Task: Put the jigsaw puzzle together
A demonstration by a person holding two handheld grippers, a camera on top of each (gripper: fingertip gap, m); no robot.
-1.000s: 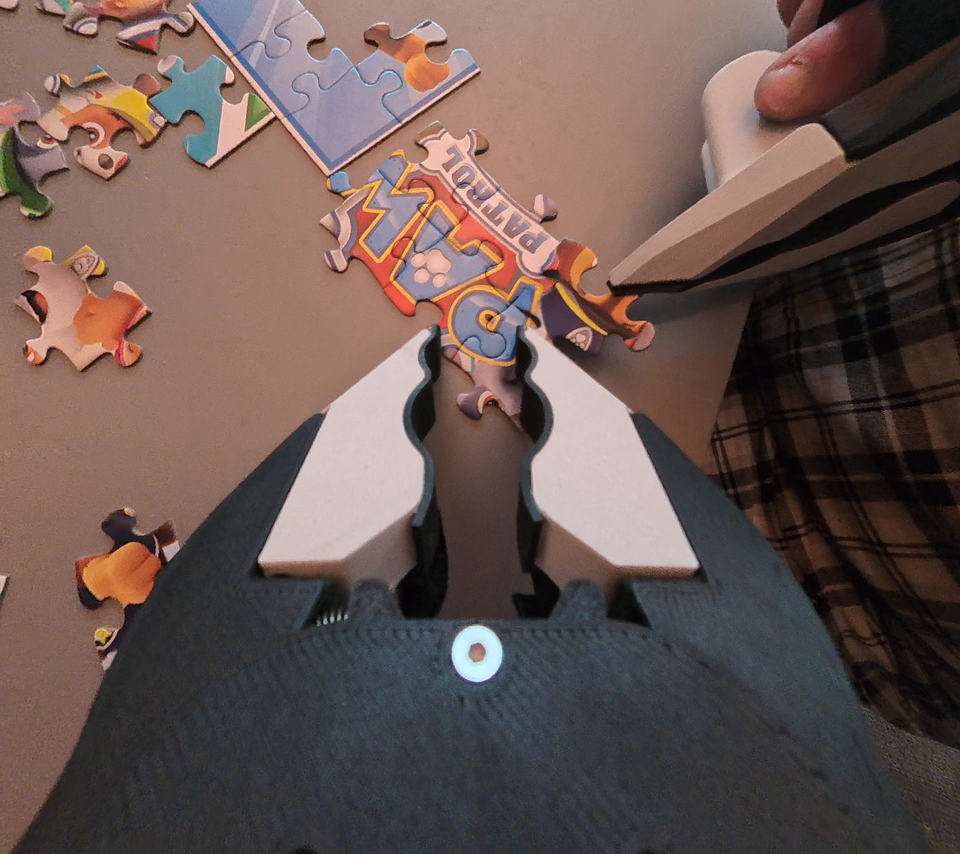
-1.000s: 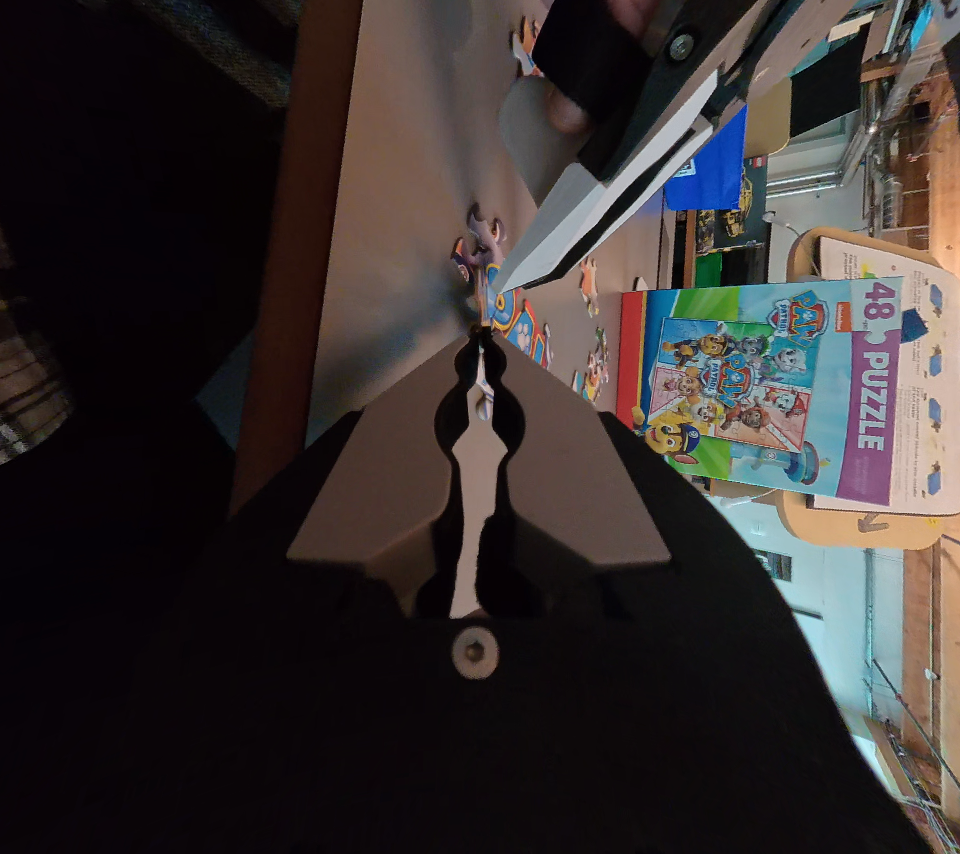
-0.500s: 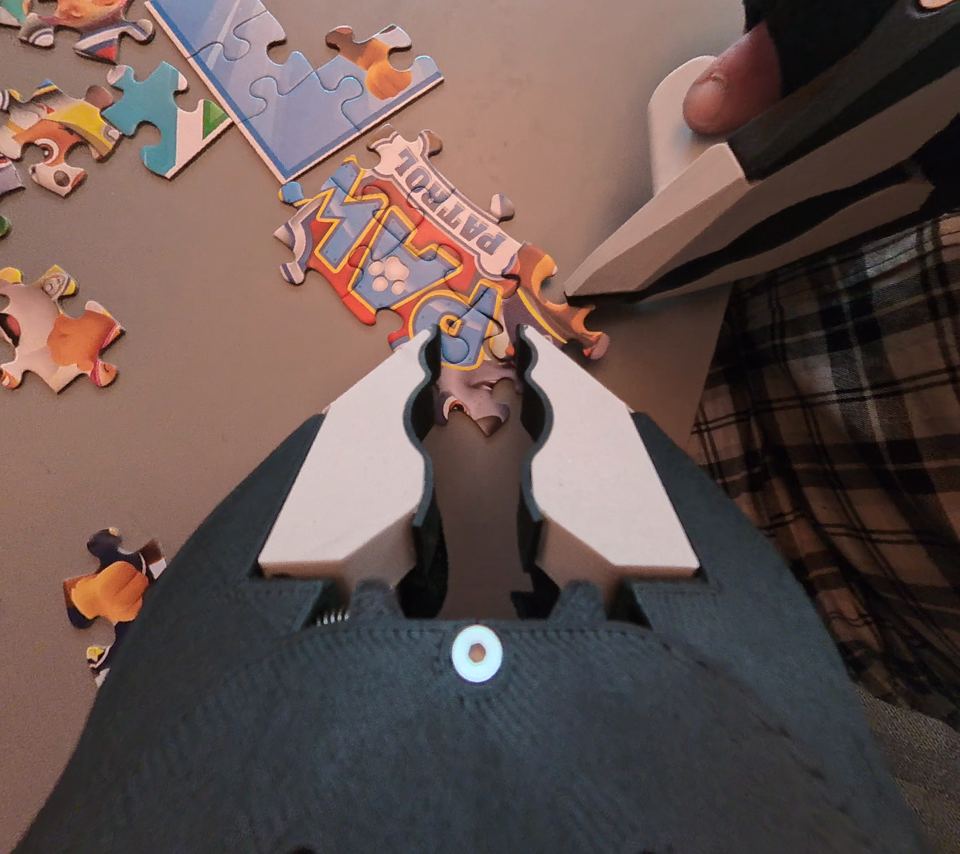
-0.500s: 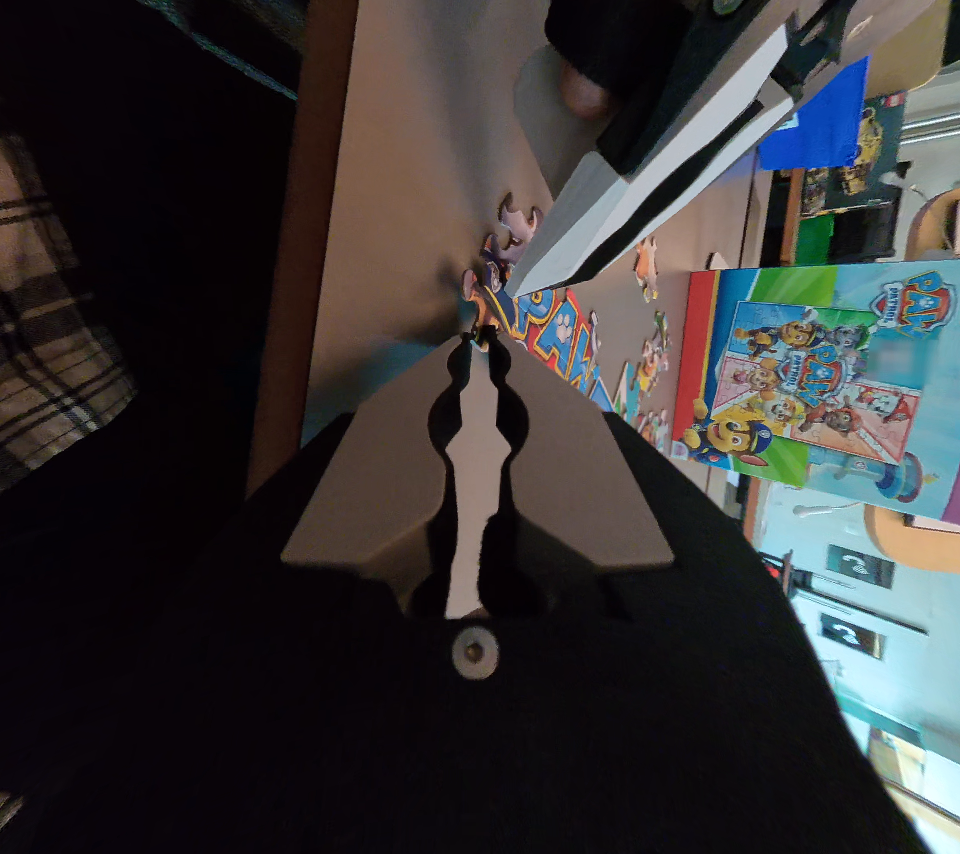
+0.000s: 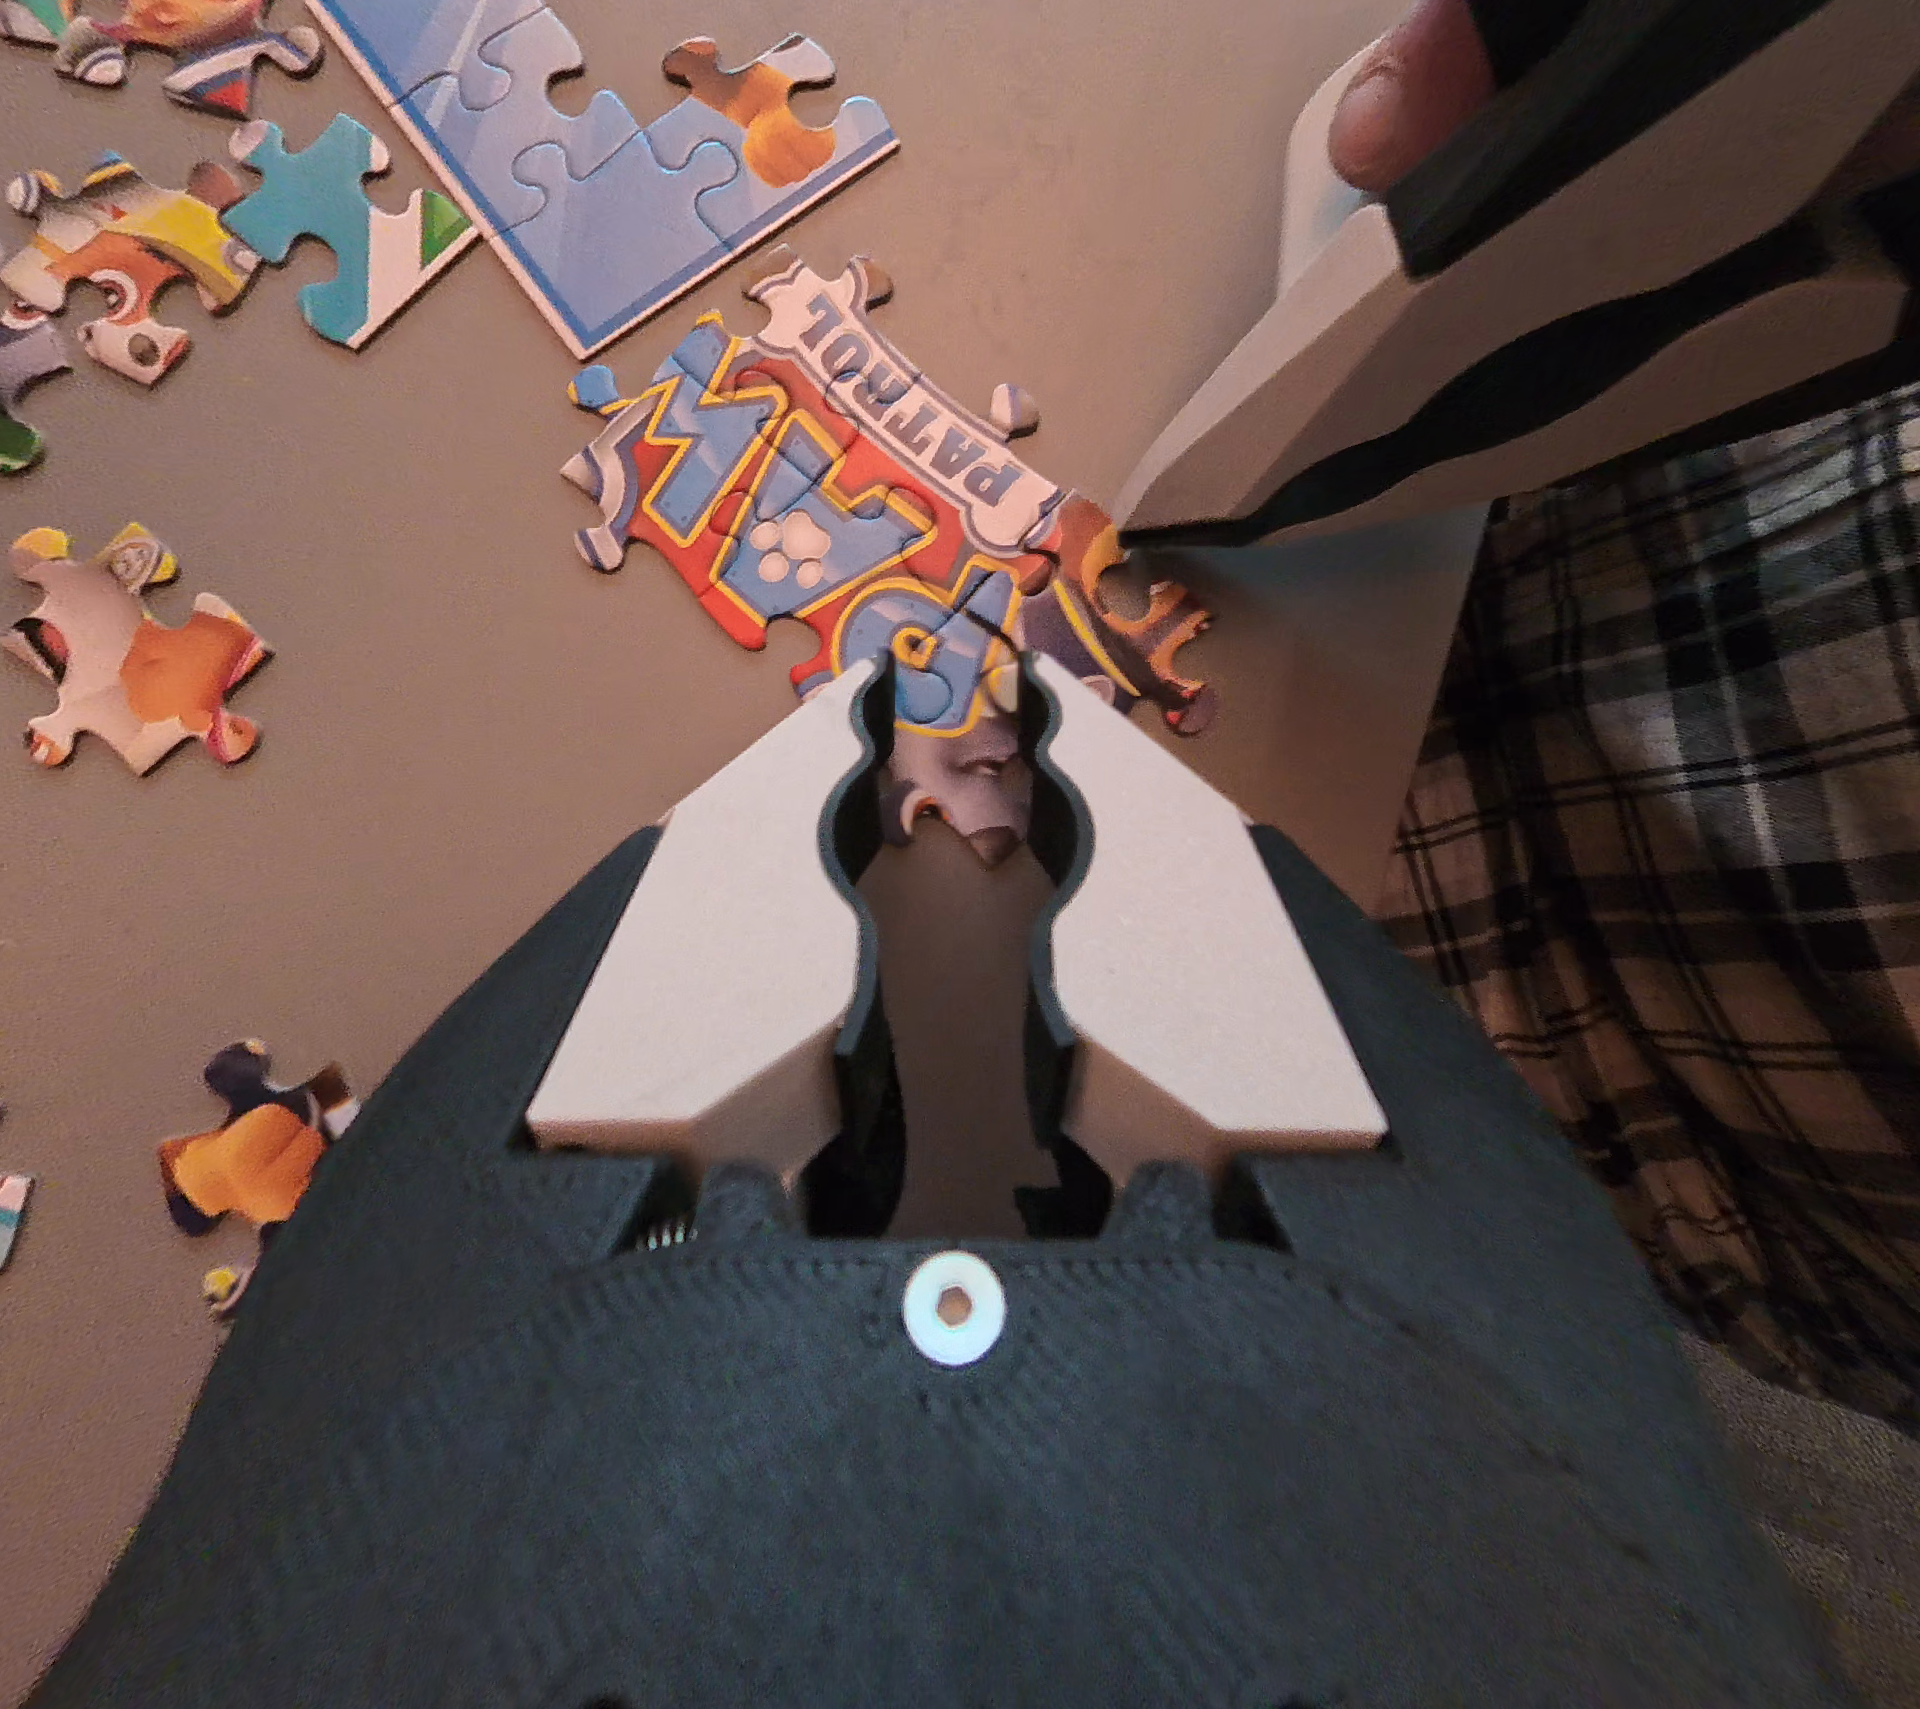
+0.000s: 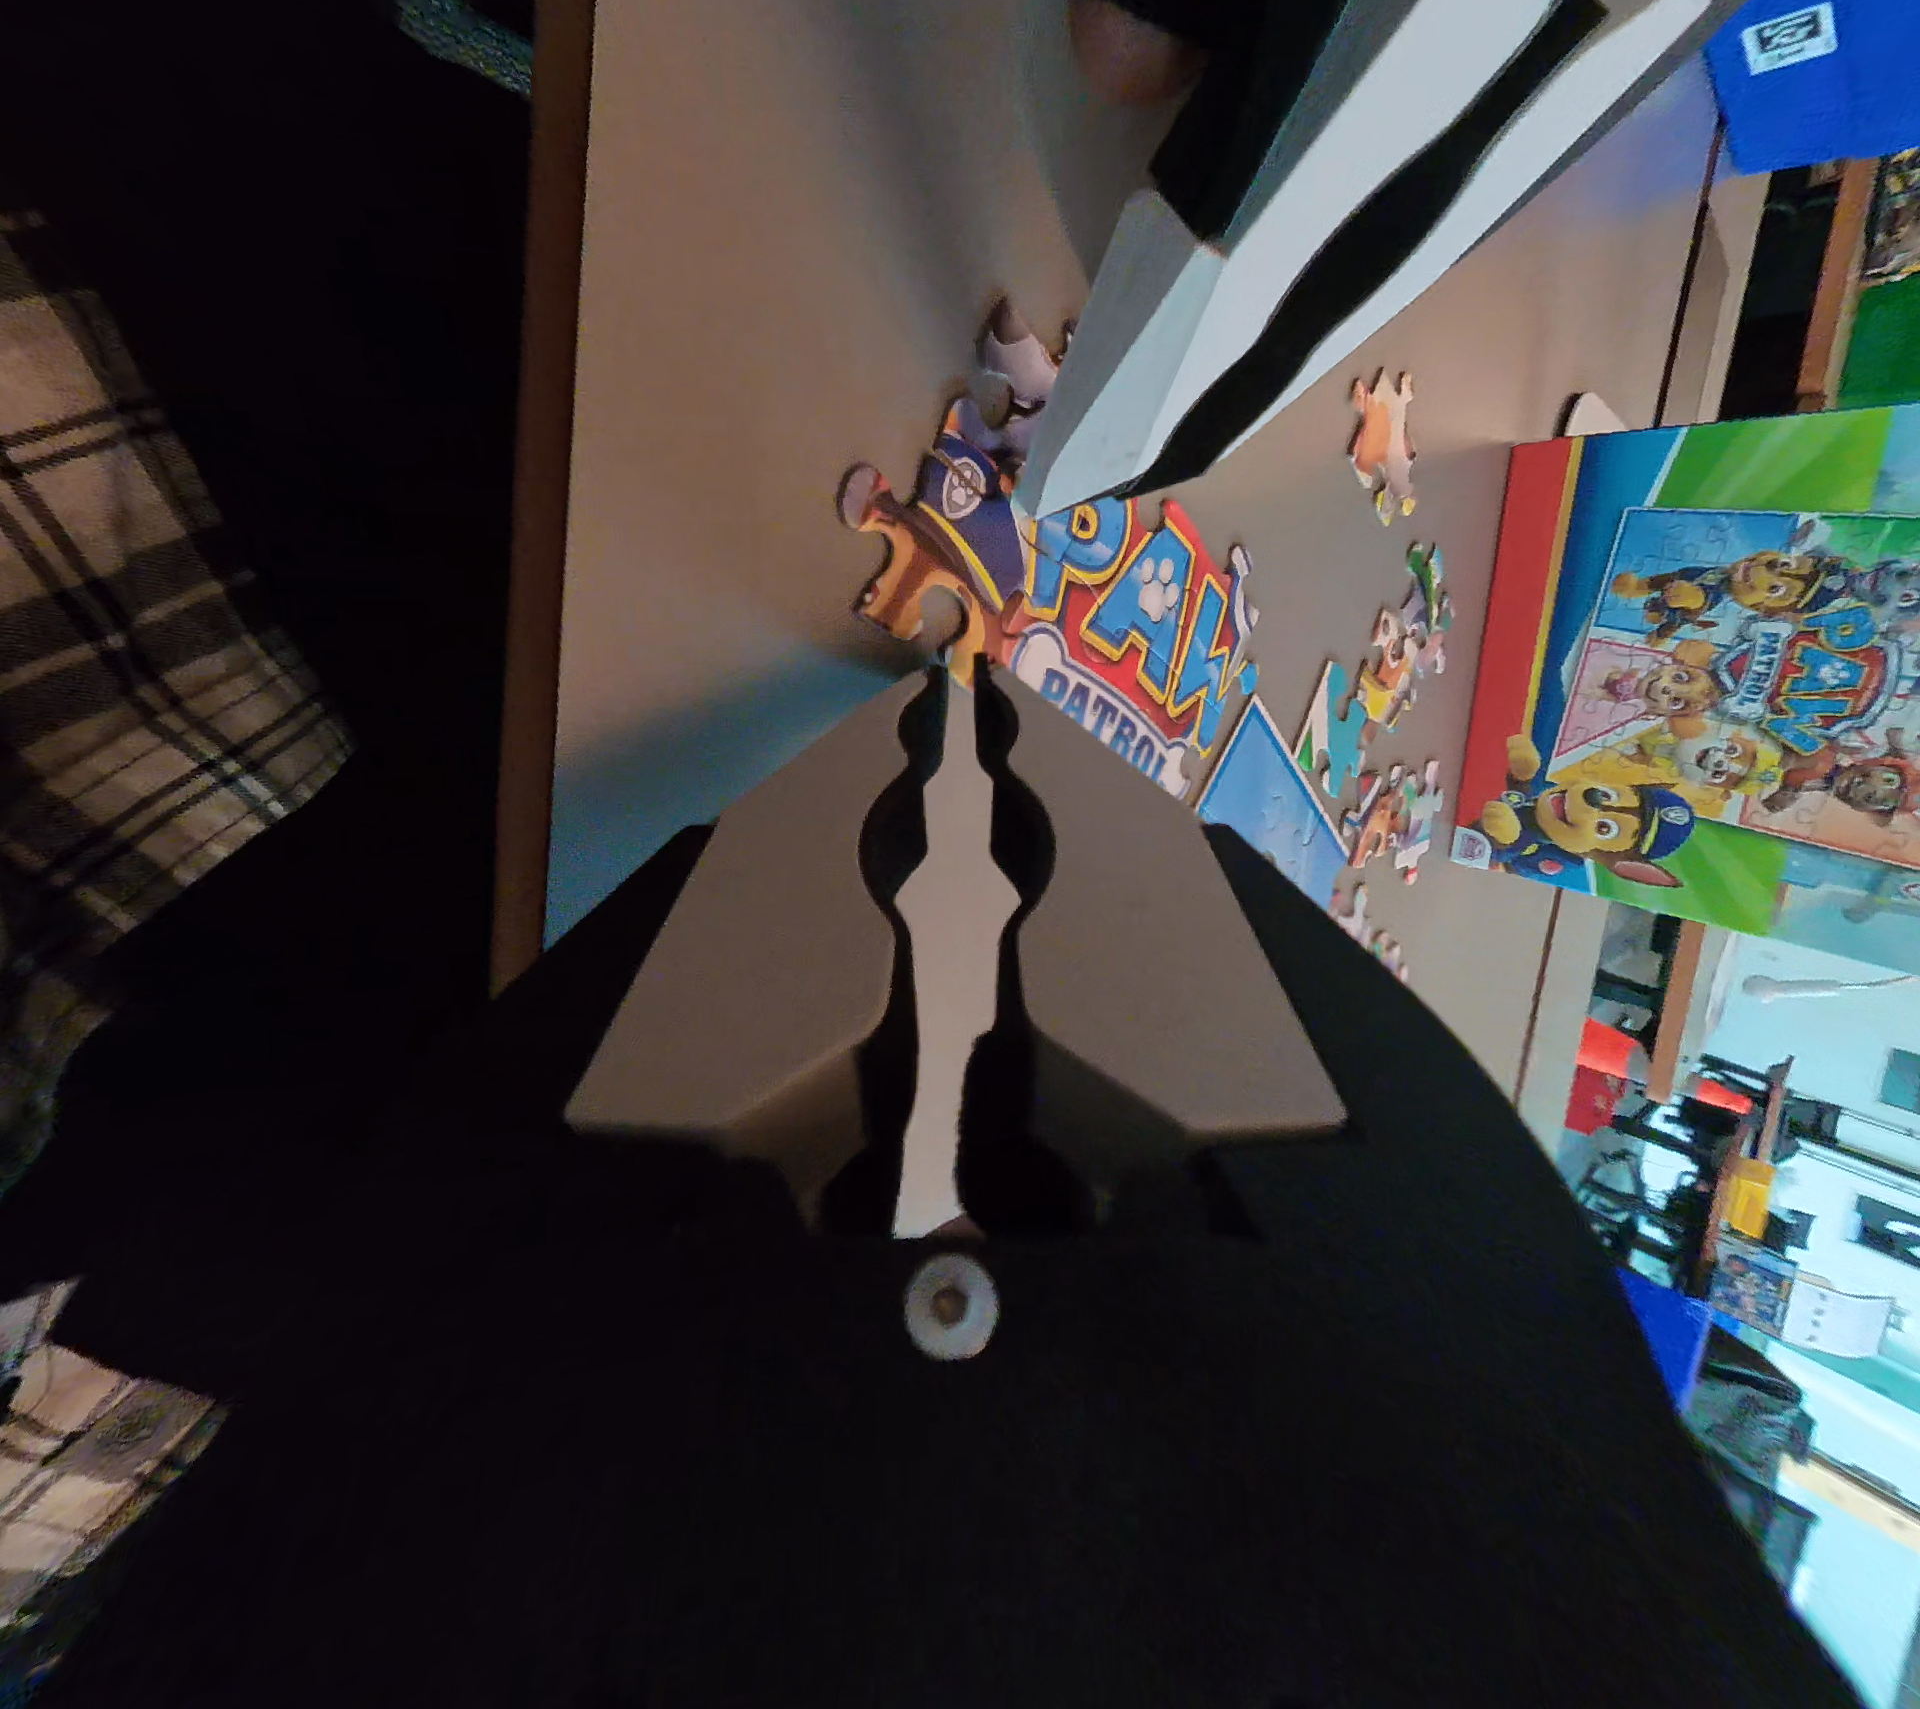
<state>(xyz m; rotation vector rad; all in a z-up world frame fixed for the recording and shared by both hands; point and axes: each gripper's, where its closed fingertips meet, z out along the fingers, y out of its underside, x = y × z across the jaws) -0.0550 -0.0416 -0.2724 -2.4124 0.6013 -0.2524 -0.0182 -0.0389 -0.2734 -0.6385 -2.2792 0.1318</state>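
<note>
Left gripper: jaws narrow, astride the logo cluster, gripping nothing.
Right gripper: nearly closed at the brown-orange piece; grip unclear.
Progress: blue edge section joined; loose pieces remain.
Writing: box and logo lettered.

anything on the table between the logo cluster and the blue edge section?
No. In the left wrist view only a bare sliver of table separates the logo cluster from the blue edge section.
</note>
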